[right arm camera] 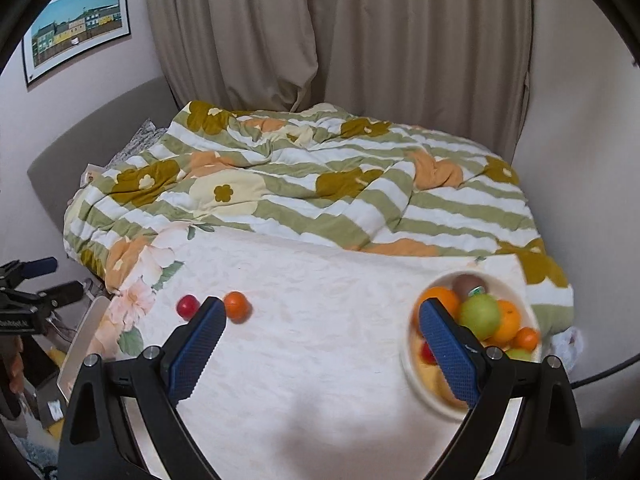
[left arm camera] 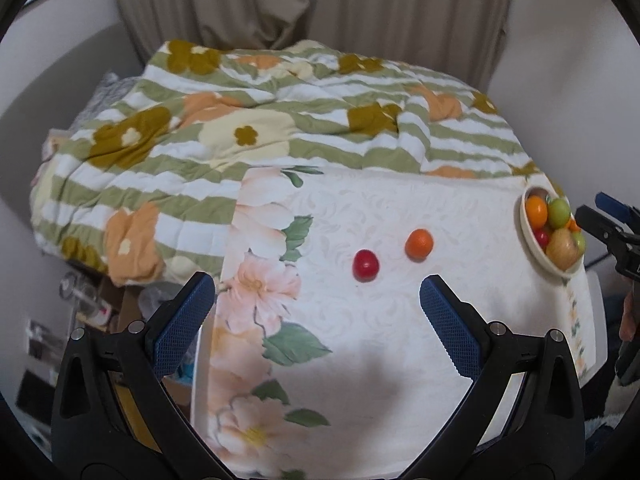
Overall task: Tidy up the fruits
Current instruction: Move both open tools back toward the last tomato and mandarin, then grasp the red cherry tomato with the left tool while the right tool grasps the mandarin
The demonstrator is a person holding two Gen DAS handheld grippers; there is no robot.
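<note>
A small red fruit [left arm camera: 365, 265] and a small orange fruit [left arm camera: 419, 244] lie side by side on the white floral tablecloth [left arm camera: 360, 340]. My left gripper [left arm camera: 316, 292] is open and empty just in front of them. A cream bowl [left arm camera: 534, 248] with several fruits sits at the table's right edge. In the right wrist view the bowl [right arm camera: 416, 376] holds oranges and a green apple [right arm camera: 480, 316]. My right gripper [right arm camera: 320, 316] is open and empty, its right finger over the bowl's left rim. The red fruit [right arm camera: 187, 306] and orange fruit [right arm camera: 237, 304] lie to its left.
A striped floral quilt [left arm camera: 260, 120] covers the bed behind the table, with beige curtains [right arm camera: 340, 40] beyond. Clutter and boxes [left arm camera: 88, 320] sit on the floor left of the table. The other gripper shows at the right edge of the left wrist view [left arm camera: 616, 232].
</note>
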